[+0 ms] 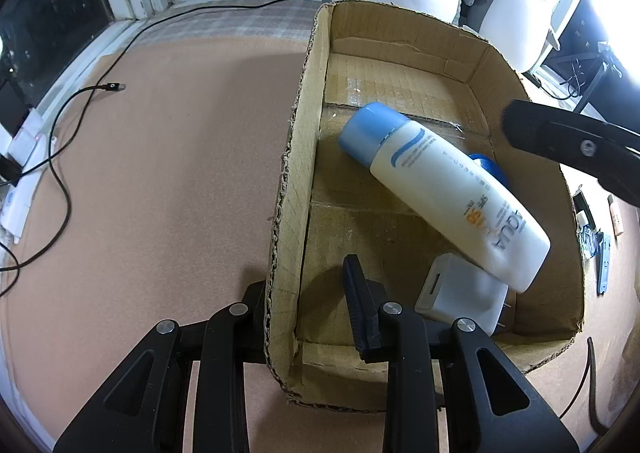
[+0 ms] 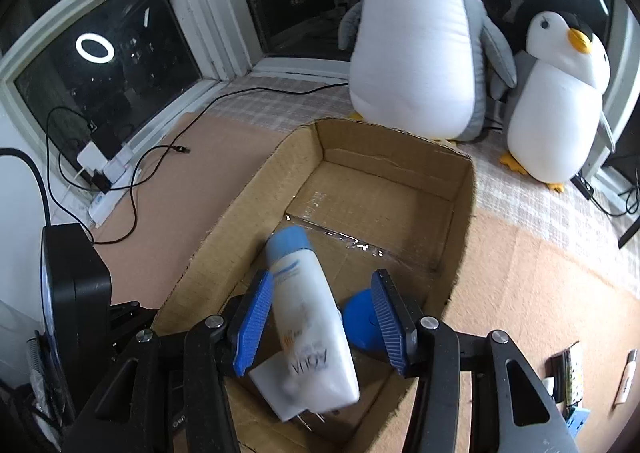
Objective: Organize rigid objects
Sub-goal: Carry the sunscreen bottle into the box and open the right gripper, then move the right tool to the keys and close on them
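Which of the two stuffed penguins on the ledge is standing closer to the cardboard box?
The bigger penguin with grey flippers, directly behind the cardboard box. The smaller one, with a black head, stands farther off to the right.

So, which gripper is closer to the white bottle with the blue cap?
Right. The right gripper has its jaws on either side of the white bottle; the left gripper is clamped on the cardboard box wall, beside it.

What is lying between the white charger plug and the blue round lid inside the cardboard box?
The white sunscreen bottle lies between them, its bottom end resting over the white charger plug, with the blue round lid on its other side. The right wrist view shows this best.
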